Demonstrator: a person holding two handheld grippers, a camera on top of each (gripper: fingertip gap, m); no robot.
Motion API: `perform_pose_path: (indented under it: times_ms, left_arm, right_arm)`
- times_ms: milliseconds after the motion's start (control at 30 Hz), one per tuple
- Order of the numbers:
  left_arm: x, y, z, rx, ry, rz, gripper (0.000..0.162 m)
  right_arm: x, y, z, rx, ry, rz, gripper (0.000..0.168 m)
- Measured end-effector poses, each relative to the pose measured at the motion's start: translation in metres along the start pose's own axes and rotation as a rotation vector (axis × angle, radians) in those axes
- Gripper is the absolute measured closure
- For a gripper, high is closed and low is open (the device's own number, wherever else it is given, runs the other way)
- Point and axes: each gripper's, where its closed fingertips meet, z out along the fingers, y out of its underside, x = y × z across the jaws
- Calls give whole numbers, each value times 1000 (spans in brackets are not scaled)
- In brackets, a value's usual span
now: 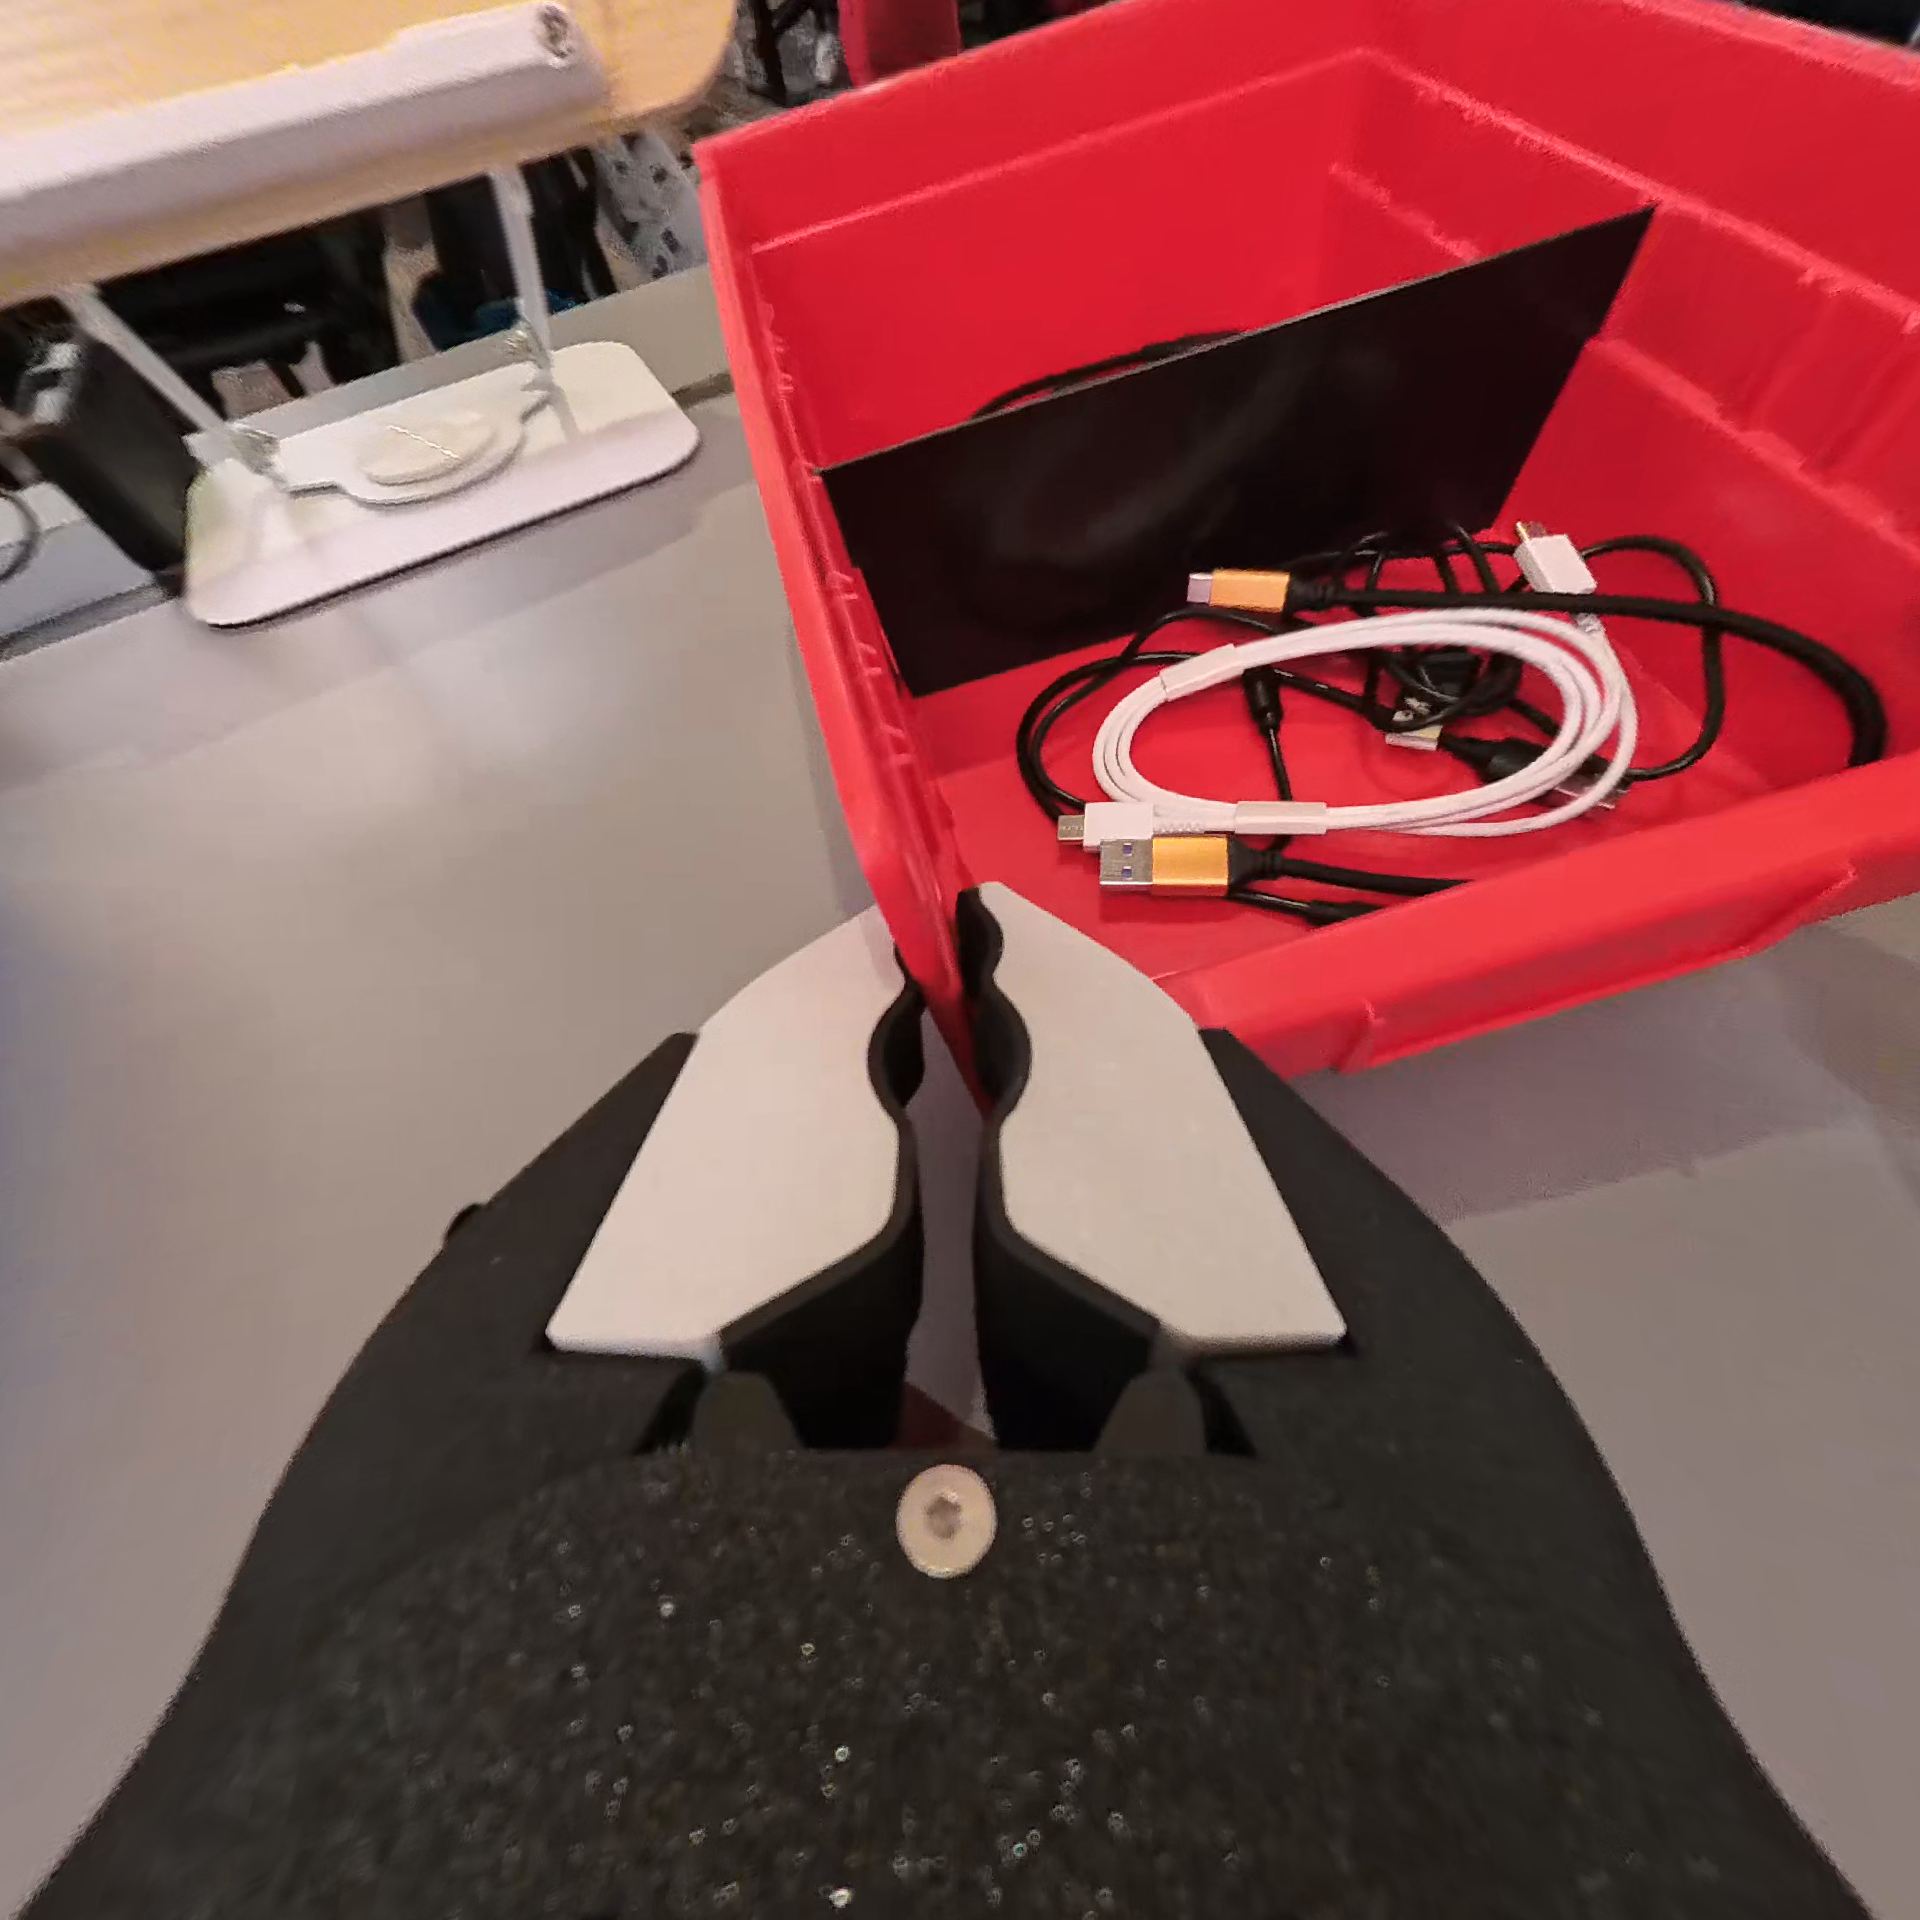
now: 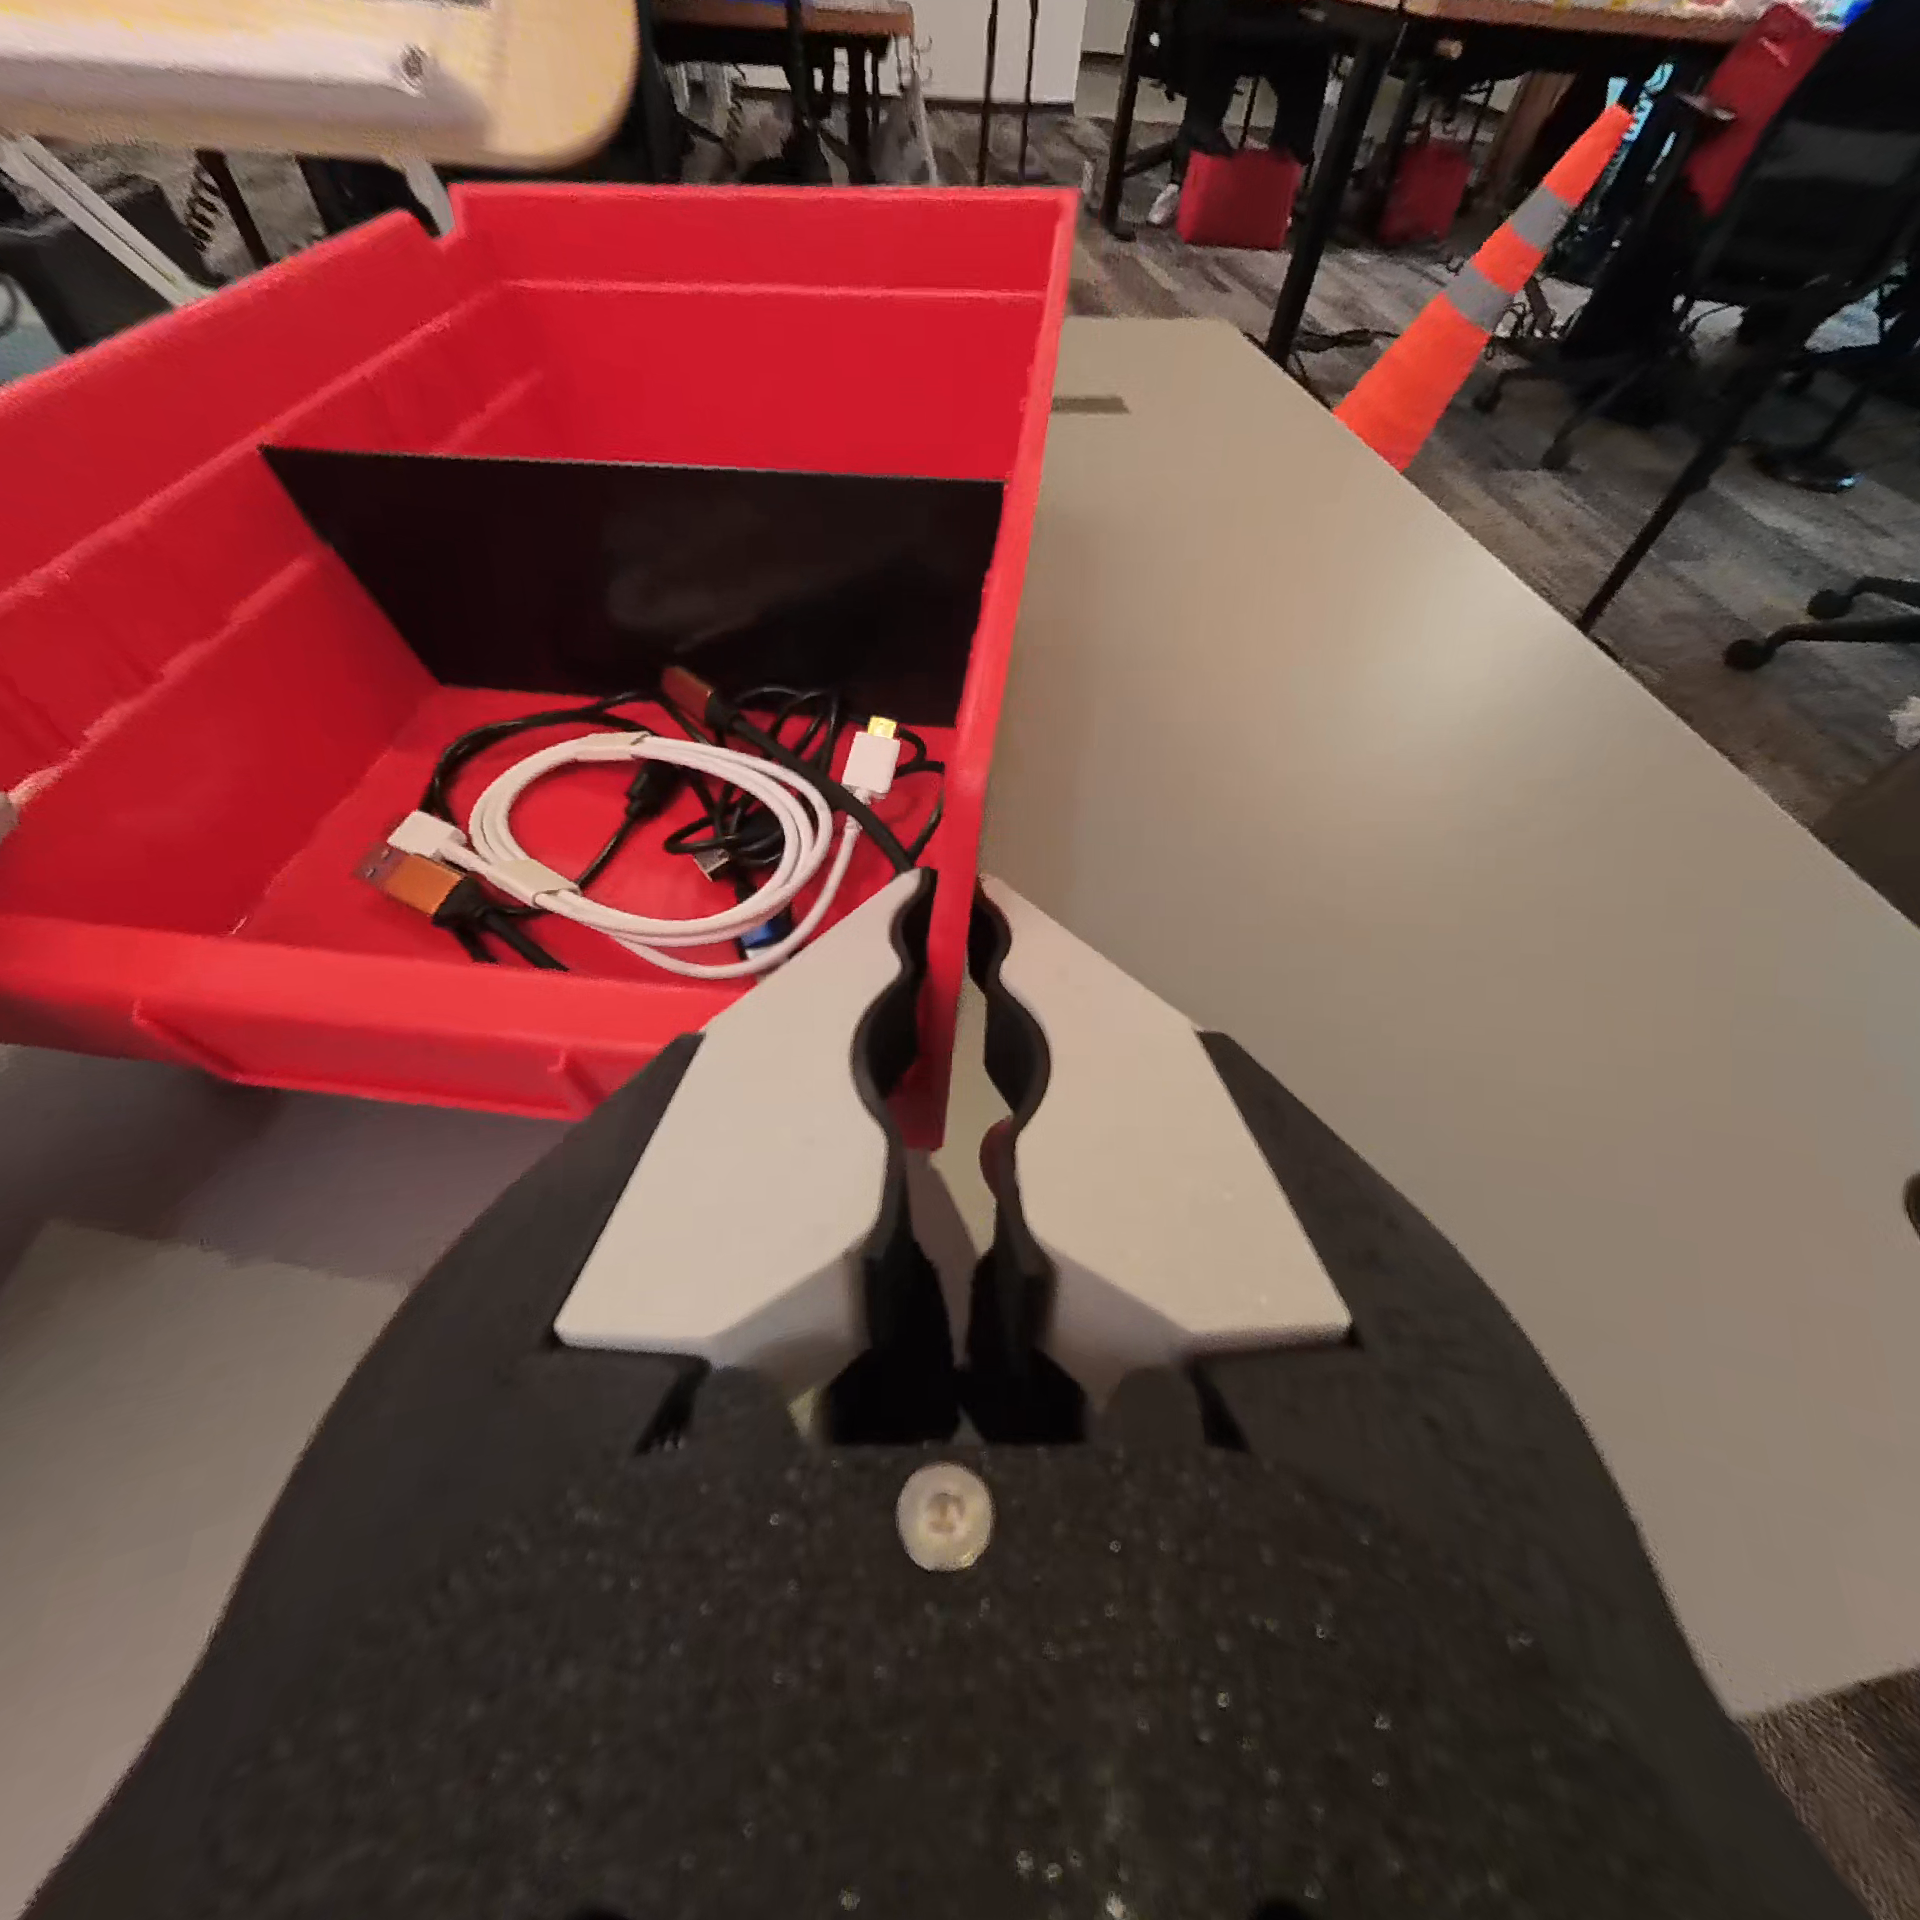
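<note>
Two grippers pinch near corners of a red bin (image 1: 1558,966): left gripper (image 1: 940,940) and right gripper (image 2: 951,904), fingers nearly closed on its walls, cables (image 1: 1351,727) inside.

A smooth, pale grey worktop (image 1: 416,831) carries a large red plastic bin (image 1: 1455,987) at two o'clock in the left wrist view. A flat white stand base (image 1: 436,488) rests on it at eleven o'clock, well apart from the bin.
</note>
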Motion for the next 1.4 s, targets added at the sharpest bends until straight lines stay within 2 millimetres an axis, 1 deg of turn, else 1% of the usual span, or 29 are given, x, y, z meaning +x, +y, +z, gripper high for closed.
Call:
perform_pose_path:
  times_ms: [100,233,367,500,633,700,767,800,833,867,900,933,1000,1033,1100,1167,1233,1300,1333,1400]
  left_arm:
    - [-22,-1,-13,21,-61,10,158]
    - [-66,9,-34,10,-158,-28,158]
    - [-106,25,-56,-17,-242,-93,158]
    - [-134,43,-74,-53,-305,-128,159]
    - [-155,56,-79,-74,-355,-94,158]
    - [-157,60,-77,-71,-318,-98,156]
    - [-151,60,-82,-54,-222,-139,147]
    - [-152,58,-88,-31,-212,-172,144]
    - [-157,54,-97,3,-230,-192,146]
    - [-161,50,-107,32,-247,-191,141]
    - [-165,48,-117,45,-262,-185,139]
    - [-172,46,-128,66,-298,-180,144]
    - [-191,41,-154,133,-362,-174,144]
    - [-203,42,-167,148,-393,-178,144]
    - [-238,49,-189,162,-483,-209,143]
    - [-275,65,-207,148,-548,-273,139]
    - [-304,85,-216,109,-553,-343,133]
    - [-324,103,-220,69,-527,-422,124]
    - [-332,109,-220,48,-516,-428,121]
    - [-358,118,-226,27,-606,-419,123]
  right_arm:
    - [-22,-11,6,25,-37,-31,165]
    - [-72,-21,16,39,-125,-83,165]
    - [-121,-26,21,62,-227,-130,165]
    - [-160,-19,26,21,-310,-170,164]
    - [-186,-4,35,-64,-388,-192,164]
    - [-191,-4,37,-79,-406,-173,164]
    - [-193,-5,38,-89,-421,-171,164]
    - [-195,-5,38,-88,-442,-157,164]
    - [-196,-4,37,-90,-459,-137,163]
    - [-197,-6,35,-91,-481,-107,161]
    - [-198,-10,32,-77,-512,-67,154]
    - [-196,-18,29,-47,-525,-29,147]
    - [-186,-38,24,49,-499,-3,143]
    - [-183,-47,21,98,-490,-9,139]
    - [-178,-65,12,190,-466,-23,139]
    - [-178,-77,2,271,-444,-55,139]
    - [-184,-82,-7,309,-457,-50,139]
    - [-193,-80,-13,305,-502,-24,140]
    - [-196,-79,-15,307,-510,-38,140]
    - [-200,-80,-18,333,-516,-72,141]
